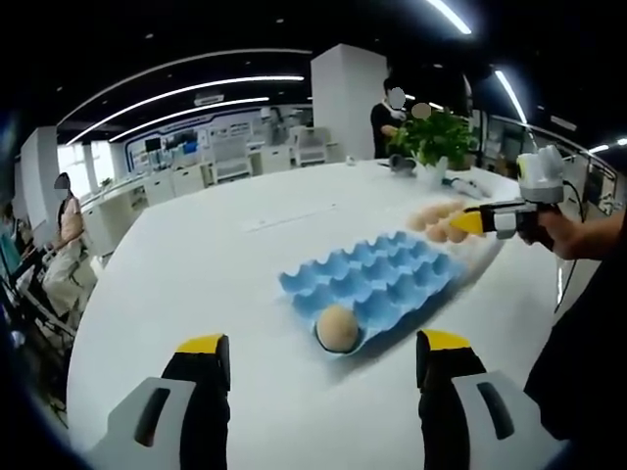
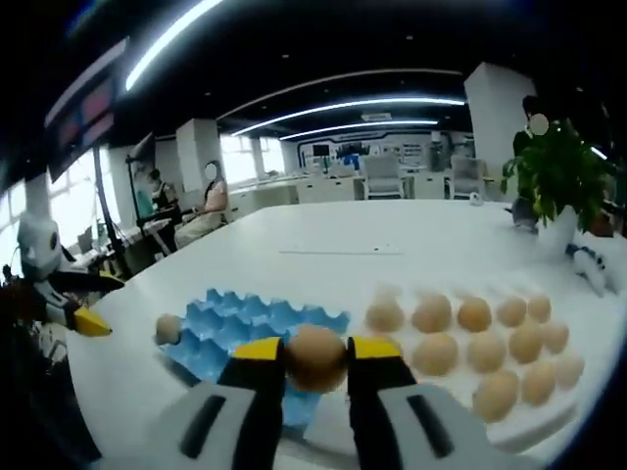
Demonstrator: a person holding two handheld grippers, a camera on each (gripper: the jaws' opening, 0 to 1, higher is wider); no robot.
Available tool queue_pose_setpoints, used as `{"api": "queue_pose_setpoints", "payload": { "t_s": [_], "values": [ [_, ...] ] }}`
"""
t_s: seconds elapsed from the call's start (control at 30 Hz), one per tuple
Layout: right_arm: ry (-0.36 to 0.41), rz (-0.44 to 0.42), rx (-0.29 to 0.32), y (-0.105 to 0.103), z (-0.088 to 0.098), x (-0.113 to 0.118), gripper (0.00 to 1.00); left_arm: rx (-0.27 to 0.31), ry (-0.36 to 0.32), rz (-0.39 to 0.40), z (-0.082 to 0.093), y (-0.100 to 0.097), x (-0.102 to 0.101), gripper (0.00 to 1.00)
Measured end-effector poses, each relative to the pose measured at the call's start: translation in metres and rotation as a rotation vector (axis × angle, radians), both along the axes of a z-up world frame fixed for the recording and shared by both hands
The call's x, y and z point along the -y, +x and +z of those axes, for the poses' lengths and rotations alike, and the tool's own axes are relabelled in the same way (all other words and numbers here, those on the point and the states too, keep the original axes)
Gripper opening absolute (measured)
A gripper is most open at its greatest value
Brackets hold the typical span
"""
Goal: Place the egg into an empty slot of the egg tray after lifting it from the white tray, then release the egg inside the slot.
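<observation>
Egg [image 2: 315, 357], tan and smooth, sits pinched between the yellow-tipped jaws of the right gripper [image 2: 315, 364], held between the white tray [image 2: 549, 423] of loose eggs and the blue egg tray [image 2: 220, 338], so the carry step looks to be in hand. Next it needs moving over an empty slot, lowering, then letting go; one slot at the tray's corner already holds an egg [image 1: 337, 328]. The left gripper [image 1: 323, 357] hovers near that corner with jaws spread wide, though blur softens details.
</observation>
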State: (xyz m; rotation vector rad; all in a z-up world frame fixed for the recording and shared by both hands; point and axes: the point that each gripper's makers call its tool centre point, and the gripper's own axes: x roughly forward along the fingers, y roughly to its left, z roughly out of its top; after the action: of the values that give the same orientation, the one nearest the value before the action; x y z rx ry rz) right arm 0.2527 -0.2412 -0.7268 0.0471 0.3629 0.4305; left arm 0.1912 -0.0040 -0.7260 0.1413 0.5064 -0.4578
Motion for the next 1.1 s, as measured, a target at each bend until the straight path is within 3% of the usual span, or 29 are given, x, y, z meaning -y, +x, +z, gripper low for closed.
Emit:
{"api": "queue_pose_setpoints", "payload": {
  "t_s": [0.17, 0.67, 1.1],
  "values": [
    [0.019, 0.073, -0.019, -0.001, -0.002, -0.029, 0.24, -0.001, 0.000, -0.001, 0.000, 0.000, 0.000, 0.78],
    [-0.007, 0.297, 0.001, -0.006, -0.003, -0.107, 0.24, 0.000, -0.016, 0.005, 0.000, 0.002, -0.001, 0.78],
    [-0.033, 0.396, 0.011, -0.008, -0.009, -0.144, 0.24, -0.005, -0.012, 0.001, -0.001, 0.002, -0.002, 0.78]
  ]
}}
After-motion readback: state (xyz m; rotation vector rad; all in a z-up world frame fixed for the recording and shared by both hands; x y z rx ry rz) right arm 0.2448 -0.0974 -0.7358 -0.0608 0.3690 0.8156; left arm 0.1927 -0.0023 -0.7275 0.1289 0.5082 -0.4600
